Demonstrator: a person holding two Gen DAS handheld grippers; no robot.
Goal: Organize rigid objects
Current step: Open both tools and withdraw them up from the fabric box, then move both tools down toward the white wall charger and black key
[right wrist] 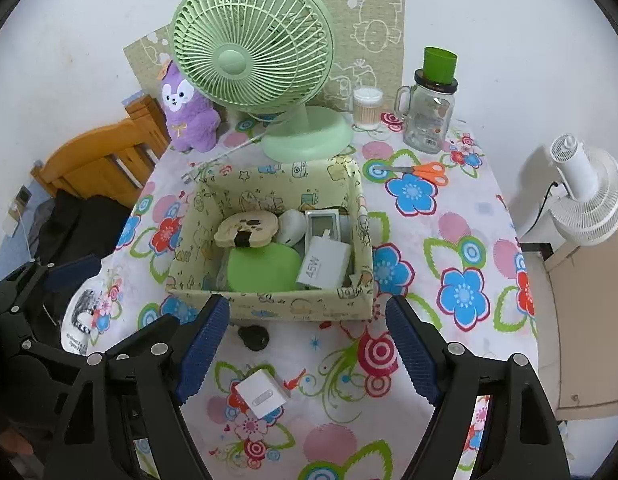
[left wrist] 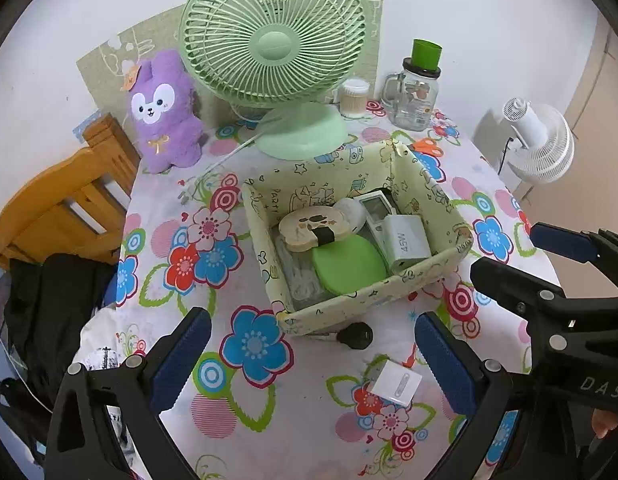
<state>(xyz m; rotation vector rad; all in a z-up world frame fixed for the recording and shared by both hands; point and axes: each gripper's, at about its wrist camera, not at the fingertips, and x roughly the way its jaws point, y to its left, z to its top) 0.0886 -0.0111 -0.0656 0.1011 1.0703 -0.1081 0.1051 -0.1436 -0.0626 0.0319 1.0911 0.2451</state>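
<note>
Left gripper: the black left gripper with blue pads (left wrist: 313, 354) hangs over the near part of the table, its fingers spread wide with nothing between them.
Right gripper: the black right gripper with blue pads (right wrist: 307, 346) has its fingers just as wide apart and holds nothing; it shows at the right edge of the left wrist view.
Loose items: a small white square charger block (right wrist: 261, 397) lies flat on the cloth below the right gripper; a small round black object (right wrist: 253, 337) sits just beside the near wall of the box.
Box: an open pale yellow fabric box with cartoon prints (right wrist: 269, 308) stands mid-table, one long wall facing the grippers.
Box contents: a white adapter marked 45W (right wrist: 323, 267), a round green lid (right wrist: 263, 268), a beige cartoon-face piece with a black band (right wrist: 246, 230), a white rounded item (right wrist: 291, 227) and a white device with a screen (right wrist: 323, 222), packed close together.
Behind the box: a light green desk fan (right wrist: 251, 52), a purple plush rabbit (right wrist: 187, 110), a clear tub of cotton swabs (right wrist: 367, 106), a glass mug jar topped by a green cup (right wrist: 429, 116).
To the right: orange-handled scissors (right wrist: 423, 171) lie flat, handles towards the right.
Surface: a white tablecloth with bright flowers (right wrist: 461, 292) on a table against a white wall.
Room: a wooden chair (right wrist: 105, 160) draped with dark clothing to the left, a white fan (right wrist: 589, 196) to the right.
</note>
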